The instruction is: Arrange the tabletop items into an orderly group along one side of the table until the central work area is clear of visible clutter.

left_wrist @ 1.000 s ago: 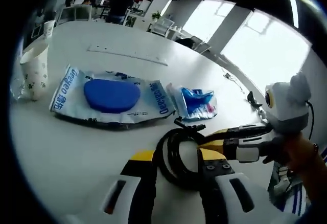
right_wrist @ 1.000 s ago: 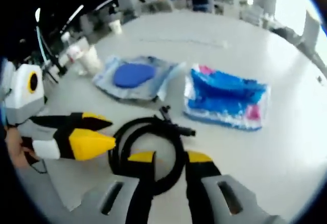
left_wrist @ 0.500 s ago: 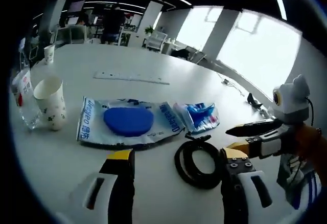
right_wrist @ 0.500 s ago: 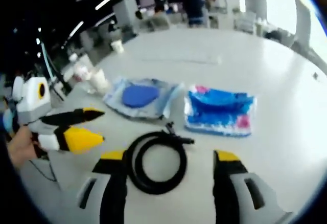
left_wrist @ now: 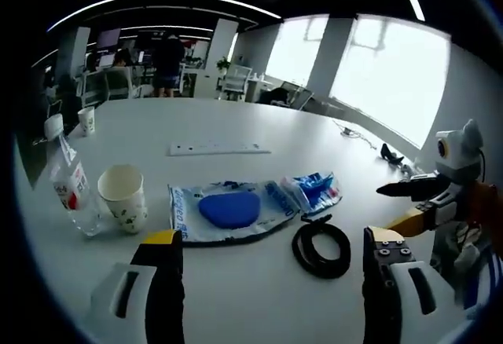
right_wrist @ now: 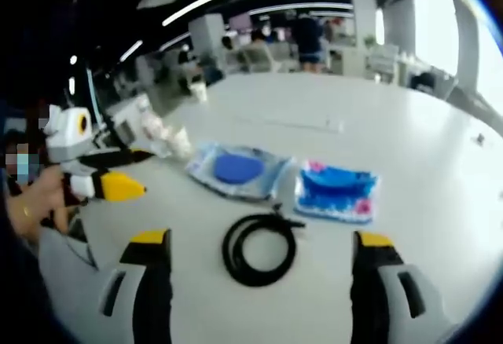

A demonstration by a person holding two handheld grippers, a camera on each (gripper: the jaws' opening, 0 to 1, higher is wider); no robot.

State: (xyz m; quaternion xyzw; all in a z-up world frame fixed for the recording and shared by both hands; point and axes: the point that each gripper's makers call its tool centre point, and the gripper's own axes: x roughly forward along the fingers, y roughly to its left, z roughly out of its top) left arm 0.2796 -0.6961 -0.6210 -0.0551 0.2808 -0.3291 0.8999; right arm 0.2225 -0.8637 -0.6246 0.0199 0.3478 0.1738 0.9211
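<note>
Both tools have drawn back from the coiled black cable (left_wrist: 321,246) in the last second — a moment ago their jaws stood close around it, and now it lies free on the white worktop (left_wrist: 236,128) with the jaws spread wide on either side. The left tool (left_wrist: 267,269) stands open and holds nothing; the right tool (right_wrist: 259,261) is equally wide and empty. In the left gripper view the cable sits just near of the blue wipes pack (left_wrist: 314,191), with the flat pouch (left_wrist: 228,212) bearing a blue oval beside it on the left, then a paper cup (left_wrist: 124,195) and a water bottle (left_wrist: 72,183) farther left. Together they read as a rough row, so the cable looks placed — though whether the centre counts as cleared is hard to judge from here.
</note>
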